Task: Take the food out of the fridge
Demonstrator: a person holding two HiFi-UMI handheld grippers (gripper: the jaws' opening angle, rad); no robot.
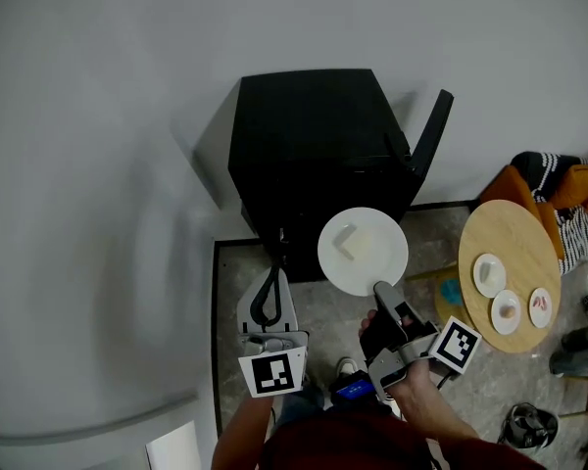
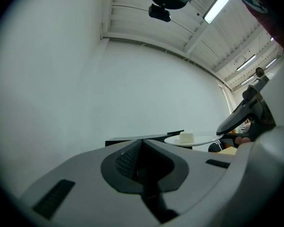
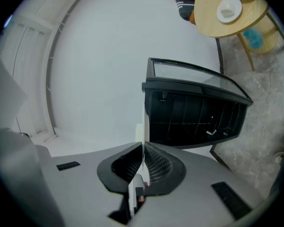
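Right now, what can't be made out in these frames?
- Inside the fridge: the head view shows only its top, and the right gripper view shows a dark interior, so I can't tell whether food remains.
- The food on the plate: a pale block, too small to identify. The plate is edge-on in the right gripper view.
- The small dishes on the round table: contents too small to tell in the head view.
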